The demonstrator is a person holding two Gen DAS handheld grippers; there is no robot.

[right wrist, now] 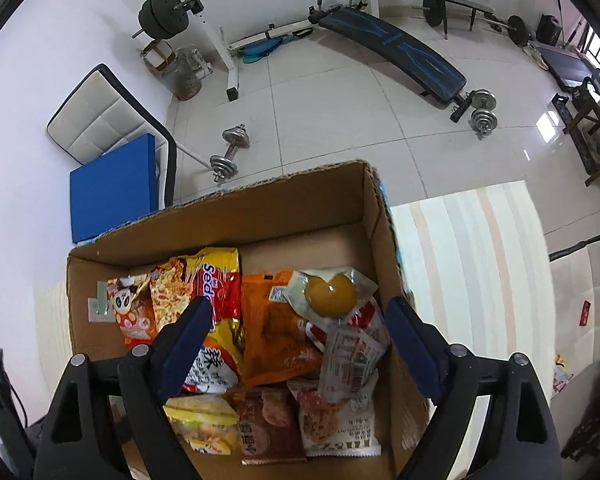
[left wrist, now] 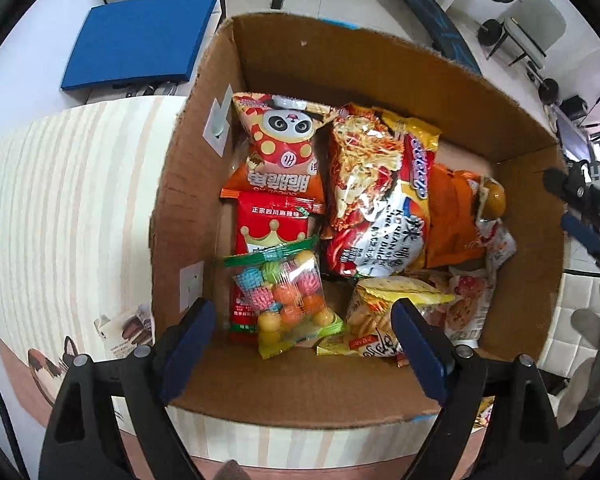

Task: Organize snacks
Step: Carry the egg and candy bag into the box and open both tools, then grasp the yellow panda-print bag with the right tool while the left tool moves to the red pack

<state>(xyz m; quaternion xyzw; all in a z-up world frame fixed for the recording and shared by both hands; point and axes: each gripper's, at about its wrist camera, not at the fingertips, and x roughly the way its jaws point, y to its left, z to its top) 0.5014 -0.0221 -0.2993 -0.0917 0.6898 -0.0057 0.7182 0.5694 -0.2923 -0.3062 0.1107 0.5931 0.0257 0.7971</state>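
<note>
Both tongs, left [left wrist: 300, 340] and right [right wrist: 300, 344], gape empty over snack box [left wrist: 380, 52].

Red crown packet [left wrist: 274, 228] in the box carries white Chinese text, "正宗四川麻辣味". The panda bag [left wrist: 282, 140] shows large white Chinese characters upside down, not clearly legible. The noodle pack [left wrist: 384, 216] reads "KOREAN" in dark letters; in the right wrist view its red band [right wrist: 216, 292] begins "Seda". Other wrappers' print is too small to read.
</note>
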